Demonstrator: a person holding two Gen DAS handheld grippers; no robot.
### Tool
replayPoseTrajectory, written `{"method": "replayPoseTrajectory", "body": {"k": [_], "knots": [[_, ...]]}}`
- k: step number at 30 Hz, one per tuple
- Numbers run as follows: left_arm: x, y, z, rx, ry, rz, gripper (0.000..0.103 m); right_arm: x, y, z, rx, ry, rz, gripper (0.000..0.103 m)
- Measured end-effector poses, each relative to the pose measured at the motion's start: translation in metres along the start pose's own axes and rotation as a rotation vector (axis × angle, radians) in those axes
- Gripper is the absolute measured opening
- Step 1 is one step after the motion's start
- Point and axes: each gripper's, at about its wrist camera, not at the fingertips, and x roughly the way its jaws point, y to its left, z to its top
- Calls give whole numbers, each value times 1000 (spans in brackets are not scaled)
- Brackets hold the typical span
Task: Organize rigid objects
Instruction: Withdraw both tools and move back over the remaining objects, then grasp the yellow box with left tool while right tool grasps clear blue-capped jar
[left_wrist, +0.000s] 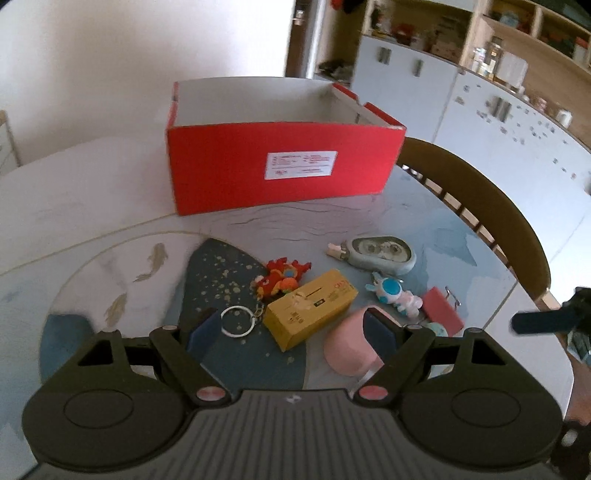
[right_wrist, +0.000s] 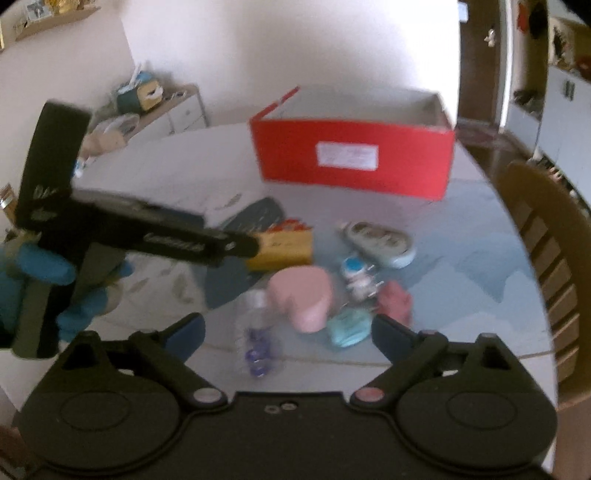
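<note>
The clutter sits bunched near my edge of the worktop (left_wrist: 92, 192): yellow box (left_wrist: 311, 308), red toy (left_wrist: 282, 278), key ring (left_wrist: 238, 322), pink cup (left_wrist: 349, 345) on its side, grey case (left_wrist: 380, 254), blue-white figure (left_wrist: 393, 295), and a clear bottle (right_wrist: 256, 332) seen from the right. The red box (left_wrist: 280, 170) stands open at the far edge, I judge as the bin for all of it. My left gripper (left_wrist: 291, 328) tilts down over the yellow box, jaws wide and empty. My right gripper (right_wrist: 288, 330) angles down likewise over bottle and cup, jaws wide, nothing gripped.
</note>
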Motion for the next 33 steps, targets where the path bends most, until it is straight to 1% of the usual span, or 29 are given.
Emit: {"method": "replayPoseTrajectory", "body": {"k": [2, 5, 7, 8, 13, 15, 16, 17, 18, 20, 21, 23, 25, 26, 28, 29, 33], "knots": [[6, 0, 0, 32, 0, -17, 84, 10, 6, -1, -8, 27, 0, 89], [17, -2, 0, 90, 6, -25, 84, 23, 12, -2, -8, 63, 4, 87], [24, -1, 1, 107, 13, -36, 84, 30, 17, -2, -12, 78, 0, 86], [27, -1, 2, 111, 14, -46, 84, 34, 19, -2, -14, 86, -1, 84], [43, -2, 5, 173, 24, -89, 84, 47, 25, -1, -22, 107, -21, 74], [47, -1, 6, 192, 17, -98, 83, 50, 26, -1, -14, 106, -27, 73], [48, -1, 6, 200, 14, -104, 77, 52, 26, 1, -12, 106, -29, 69], [49, 0, 7, 206, 13, -111, 73, 53, 26, 1, -10, 107, -30, 64], [51, 0, 7, 219, 12, -121, 66, 55, 27, 2, -11, 109, -32, 61], [53, -1, 8, 243, 16, -128, 64, 59, 28, 2, -12, 116, -36, 56], [54, -1, 8, 254, 14, -136, 61, 61, 29, 2, -8, 119, -36, 56], [55, -2, 9, 271, 10, -150, 57, 64, 29, 3, -1, 123, -38, 50], [56, -4, 10, 295, 8, -161, 52, 68, 30, 3, 1, 130, -40, 46], [57, -5, 10, 310, 6, -165, 50, 69, 30, 3, -1, 132, -45, 46], [58, -7, 9, 340, 6, -168, 43, 72, 32, 4, -3, 136, -51, 43], [59, -8, 9, 349, 7, -171, 42, 73, 32, 4, -2, 137, -54, 42], [60, -12, 6, 394, 7, -166, 33, 73, 37, 5, -3, 135, -76, 40]]}}
